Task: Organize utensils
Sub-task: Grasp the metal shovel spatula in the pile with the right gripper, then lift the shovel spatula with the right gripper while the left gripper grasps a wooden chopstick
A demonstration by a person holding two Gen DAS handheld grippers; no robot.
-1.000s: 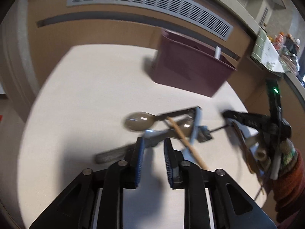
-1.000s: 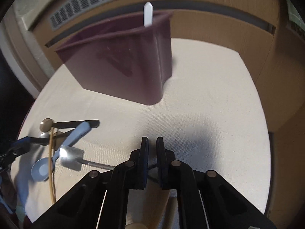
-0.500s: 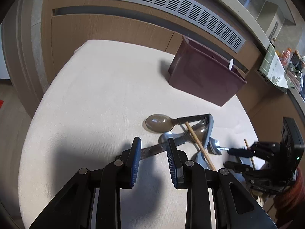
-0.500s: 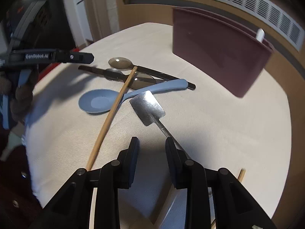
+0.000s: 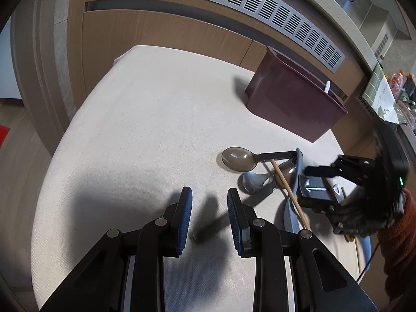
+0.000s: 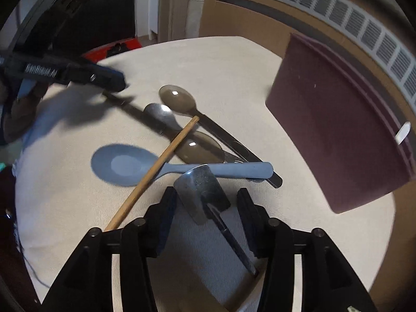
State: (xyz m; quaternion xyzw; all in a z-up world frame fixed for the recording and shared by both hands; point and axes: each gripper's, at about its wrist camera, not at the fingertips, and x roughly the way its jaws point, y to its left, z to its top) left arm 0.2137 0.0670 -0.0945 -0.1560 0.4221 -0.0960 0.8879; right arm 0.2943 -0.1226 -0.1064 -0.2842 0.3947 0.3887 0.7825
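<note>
A pile of utensils lies on the round white table (image 5: 145, 135): a brown translucent spoon (image 6: 178, 98), a steel spoon (image 6: 160, 113), a blue plastic spoon (image 6: 124, 165), a wooden chopstick (image 6: 153, 171) and a small metal spatula (image 6: 201, 191). My right gripper (image 6: 206, 205) is open, its fingers either side of the spatula blade. My left gripper (image 5: 209, 210) is open and empty above the end of a dark handle (image 5: 208, 230). A maroon utensil holder (image 5: 293, 104) stands behind the pile, with a white handle (image 5: 327, 87) sticking out.
A wood-panelled wall with a vent grille (image 5: 234, 7) curves behind the table. The table edge drops off on the left. A cluttered counter (image 5: 397, 88) lies at the far right. The right gripper (image 5: 345, 189) shows in the left wrist view.
My right gripper has opened wider and moved forward over the spatula. My left gripper has pulled back and left, away from the pile, and opened a little.
</note>
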